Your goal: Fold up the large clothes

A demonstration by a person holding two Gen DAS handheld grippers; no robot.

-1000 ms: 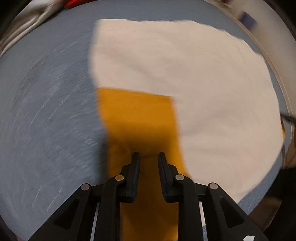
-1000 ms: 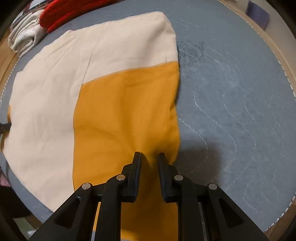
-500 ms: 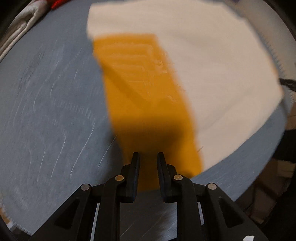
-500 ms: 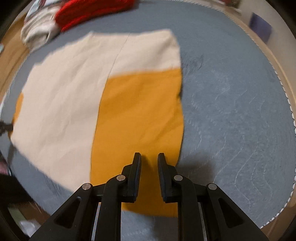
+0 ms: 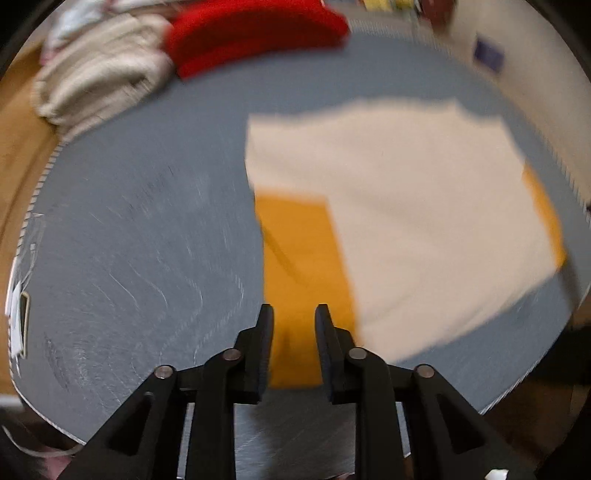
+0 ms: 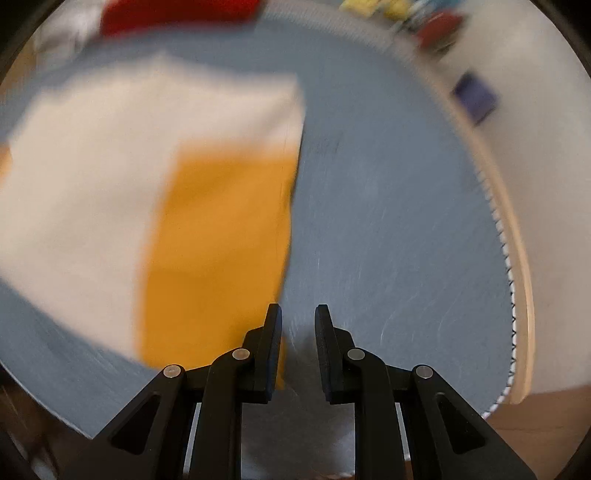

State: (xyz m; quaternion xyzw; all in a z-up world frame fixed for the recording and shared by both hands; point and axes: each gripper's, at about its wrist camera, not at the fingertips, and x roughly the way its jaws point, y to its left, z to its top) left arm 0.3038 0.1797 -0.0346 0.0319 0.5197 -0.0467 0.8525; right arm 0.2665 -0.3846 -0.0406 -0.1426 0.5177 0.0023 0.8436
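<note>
From my left camera, far left, I see a heap of cream folded clothes (image 5: 99,70) at the rim of the grey bench (image 5: 140,229), and just to its right a red garment (image 5: 255,33), the two touching at their edges. Both sit well apart from the garment I am working on. That cream and orange garment (image 5: 406,206) lies flat on the right half of the bench in this view, the cream layer covering most of it, an orange panel showing at its near left side and a thin orange strip along its far right edge. My left tool (image 5: 293,314) has its fingers spread with a gap between them, and the orange panel shows through that gap; motion blur keeps me from telling whether the pads touch the cloth. A small dark blue object (image 5: 489,55) lies beyond the bench edge at upper right. From my right camera, the same garment (image 6: 147,184) fills the left half of the picture, orange panel toward the middle, cream to its left. My right tool (image 6: 297,317) is also spread, gripping nothing, hanging over bare grey bench just beside the orange panel's right edge, with its left finger overlapping that edge in the picture. The whole view is smeared by blur.
</note>
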